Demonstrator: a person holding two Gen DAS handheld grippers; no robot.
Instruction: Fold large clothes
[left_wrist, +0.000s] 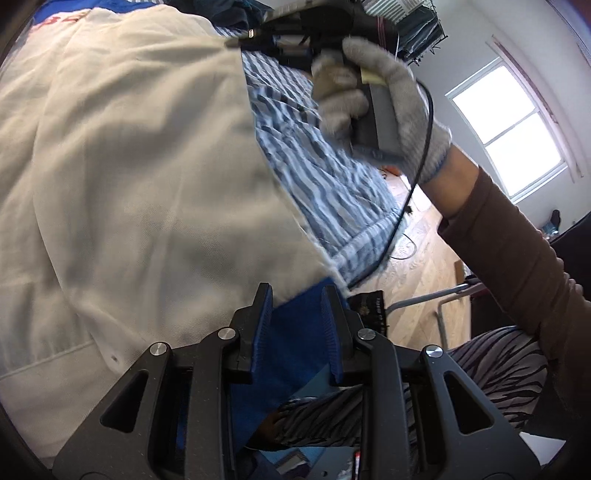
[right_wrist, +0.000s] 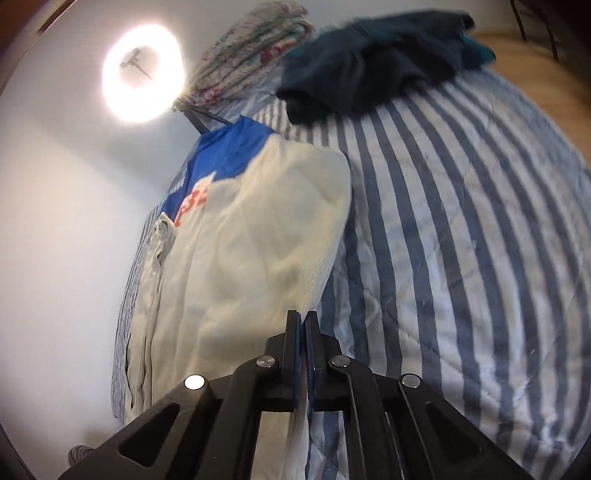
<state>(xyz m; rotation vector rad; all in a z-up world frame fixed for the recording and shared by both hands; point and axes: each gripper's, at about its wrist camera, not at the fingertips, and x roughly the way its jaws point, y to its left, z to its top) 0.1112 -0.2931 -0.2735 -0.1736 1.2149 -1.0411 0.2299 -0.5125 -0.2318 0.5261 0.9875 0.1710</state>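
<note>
Mid-fold — right hand-held gripper (right_wrist: 303, 317) pinched on cream jacket (right_wrist: 236, 266) edge lying ahead on the bed (right_wrist: 461, 229), left hand-held gripper (left_wrist: 295, 295) half-open around its blue hem; next, carry edge across.

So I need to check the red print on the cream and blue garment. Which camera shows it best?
The right wrist view: the red print sits in plain sight where the blue panel meets the cream cloth of the garment, though too blurred to read. The left wrist view catches only a cut-off sliver of it at the top edge.

Jacket (right_wrist: 240, 236) on bedspread (right_wrist: 461, 221), apparently.
</note>
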